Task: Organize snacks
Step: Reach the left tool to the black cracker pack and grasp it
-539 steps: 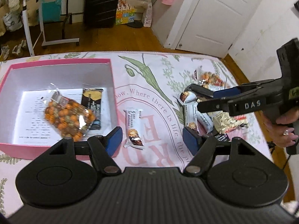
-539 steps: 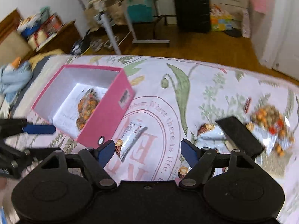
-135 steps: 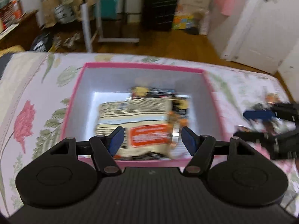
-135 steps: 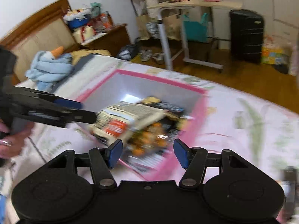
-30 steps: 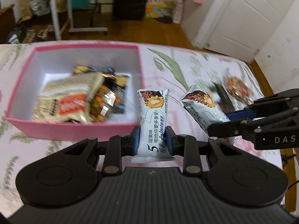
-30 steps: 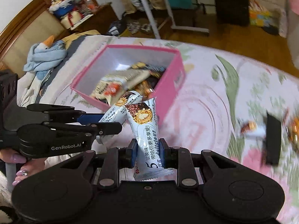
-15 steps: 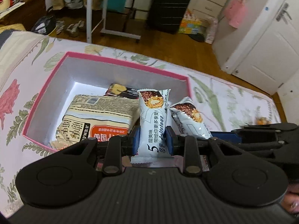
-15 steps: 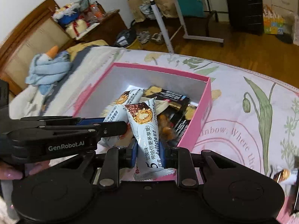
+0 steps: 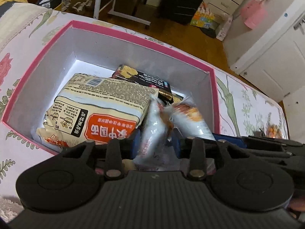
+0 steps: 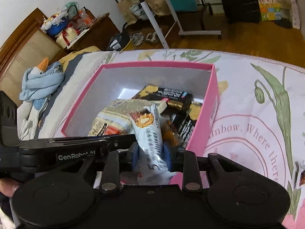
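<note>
A pink box with white inside walls lies on the flowered cloth; it also shows in the right wrist view. Inside lie a large beige and orange snack bag, a black packet and more. My left gripper holds a white snack bar over the box's near edge, blurred and tilting down. My right gripper holds a second white snack bar over the box; that bar also shows in the left wrist view.
More snacks lie on the cloth at the right. A blue soft toy lies left of the box. Beyond the bed stand a black suitcase, a white table frame and a white door.
Both grippers have moved forward and down over the box. Both bars now tilt into it, and the left jaws look slightly wider apart around their bar.
</note>
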The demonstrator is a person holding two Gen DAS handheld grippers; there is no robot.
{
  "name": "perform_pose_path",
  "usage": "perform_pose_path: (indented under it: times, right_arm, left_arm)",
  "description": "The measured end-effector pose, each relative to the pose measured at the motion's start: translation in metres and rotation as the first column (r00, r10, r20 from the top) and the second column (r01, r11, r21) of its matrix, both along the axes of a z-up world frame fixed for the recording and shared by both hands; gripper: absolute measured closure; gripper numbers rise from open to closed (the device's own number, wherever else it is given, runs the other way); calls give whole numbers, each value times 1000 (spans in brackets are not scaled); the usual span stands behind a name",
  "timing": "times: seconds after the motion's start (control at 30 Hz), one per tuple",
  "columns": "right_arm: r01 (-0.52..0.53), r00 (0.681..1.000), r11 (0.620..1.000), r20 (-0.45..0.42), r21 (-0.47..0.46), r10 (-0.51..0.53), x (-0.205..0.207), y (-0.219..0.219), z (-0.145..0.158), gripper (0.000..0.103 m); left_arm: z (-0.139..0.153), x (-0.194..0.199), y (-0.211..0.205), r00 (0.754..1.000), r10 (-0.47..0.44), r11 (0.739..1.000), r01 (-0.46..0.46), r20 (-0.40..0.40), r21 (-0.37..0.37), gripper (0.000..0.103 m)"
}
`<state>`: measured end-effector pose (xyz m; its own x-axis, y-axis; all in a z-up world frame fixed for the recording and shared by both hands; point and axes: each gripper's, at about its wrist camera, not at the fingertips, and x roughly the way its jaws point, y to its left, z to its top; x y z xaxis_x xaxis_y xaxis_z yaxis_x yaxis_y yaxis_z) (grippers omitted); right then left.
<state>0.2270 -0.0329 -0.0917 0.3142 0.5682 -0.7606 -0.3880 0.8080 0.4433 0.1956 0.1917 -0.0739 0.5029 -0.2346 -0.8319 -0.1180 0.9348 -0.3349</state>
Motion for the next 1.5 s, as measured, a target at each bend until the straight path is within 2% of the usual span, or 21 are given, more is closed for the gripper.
perform_pose_path:
  times: [0.07, 0.13, 0.37, 0.53, 0.67, 0.8, 0.9, 1.1, 1.2, 1.33, 1.5]
  right_arm:
    - [-9, 1000, 1000, 30, 9, 9, -5, -6, 3, 54]
    - [-17, 998, 999, 60, 29, 15, -12, -13, 8, 50]
    - [-34, 979, 999, 199, -15, 37, -48, -40, 34, 49]
    - [38, 950, 996, 313, -80, -11, -83, -80, 44, 49]
    - [117, 942, 989, 325, -85, -83, -99, -122, 43, 47]
    - [214, 926, 970, 341, -117, -163, -104, -163, 32, 47]
    - [265, 910, 952, 367, -150, -196, -101, -187, 20, 47]
    - [320, 897, 932, 371, -168, -241, -89, -224, -10, 47]
    - [318, 904, 931, 352, -179, -241, -83, -240, -27, 47]
    - [293, 918, 932, 337, -212, -211, -70, -251, -46, 39]
    - [291, 925, 933, 313, -211, -217, -55, -268, -66, 39]
  left_arm:
    - [3, -5, -2, 1000, -11, 1000, 11, 14, -1, 55]
    - [8, -10, -5, 999, -27, 1000, 27, 30, -5, 53]
    - [36, -35, -25, 988, -106, 994, 101, 113, 48, 52]
    - [49, -51, -49, 968, -185, 983, 183, 169, 29, 52]
    - [49, -61, -76, 943, -267, 963, 269, 198, 16, 52]
    - [44, -67, -112, 911, -356, 932, 362, 208, 12, 52]
    - [38, -67, -136, 894, -394, 917, 399, 213, 19, 52]
    - [21, -51, -181, 878, -443, 889, 456, 180, -38, 53]
    - [13, -40, -206, 870, -456, 880, 473, 187, -51, 53]
    - [-5, -25, -234, 873, -459, 878, 474, 163, -70, 54]
    - [-34, -4, -263, 894, -426, 885, 443, 136, -142, 55]
